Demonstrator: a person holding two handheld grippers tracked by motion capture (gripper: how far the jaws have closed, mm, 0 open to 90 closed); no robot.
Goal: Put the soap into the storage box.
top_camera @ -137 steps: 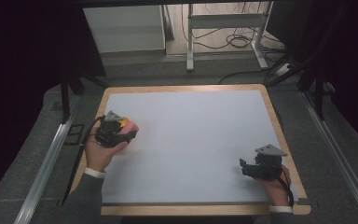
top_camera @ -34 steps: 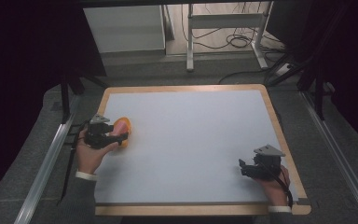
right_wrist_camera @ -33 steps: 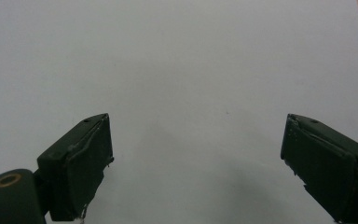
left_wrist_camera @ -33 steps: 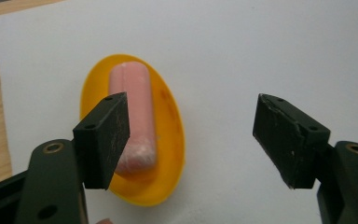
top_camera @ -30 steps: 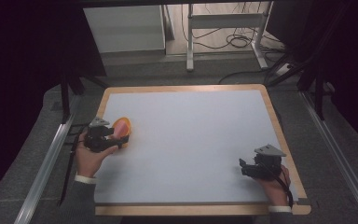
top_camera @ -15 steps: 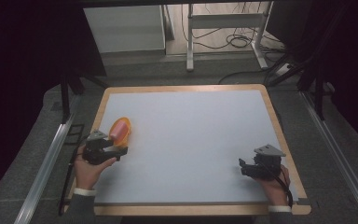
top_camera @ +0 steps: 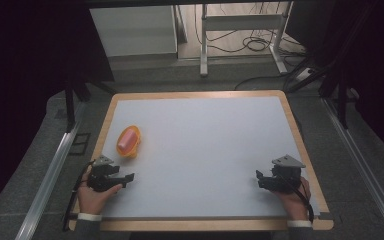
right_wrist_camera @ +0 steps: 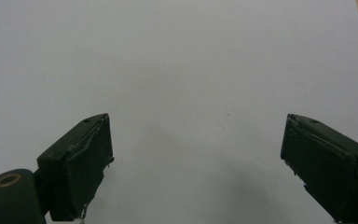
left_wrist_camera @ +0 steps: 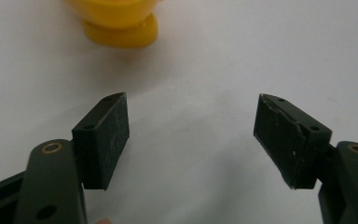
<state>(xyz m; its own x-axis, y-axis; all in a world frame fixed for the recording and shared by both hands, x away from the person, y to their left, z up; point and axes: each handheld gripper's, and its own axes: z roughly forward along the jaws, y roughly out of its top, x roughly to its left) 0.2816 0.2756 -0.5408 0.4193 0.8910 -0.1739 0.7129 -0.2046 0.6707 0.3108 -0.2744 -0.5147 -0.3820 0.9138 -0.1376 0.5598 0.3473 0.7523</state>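
Orange bowl (top_camera: 128, 141) near table (top_camera: 200, 107) left edge, left gripper (top_camera: 125, 179) jaws open, right gripper (top_camera: 259, 181) jaws open, bare white surface between.

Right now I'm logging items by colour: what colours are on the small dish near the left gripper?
Yellow-orange dish with pink inside; clearest in the high view.

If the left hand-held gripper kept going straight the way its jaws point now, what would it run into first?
Probably the yellow dish with the pink object in it. It lies ahead of the open left hand-held gripper, slightly off to one side, with bare white table between; depth is hard to judge.
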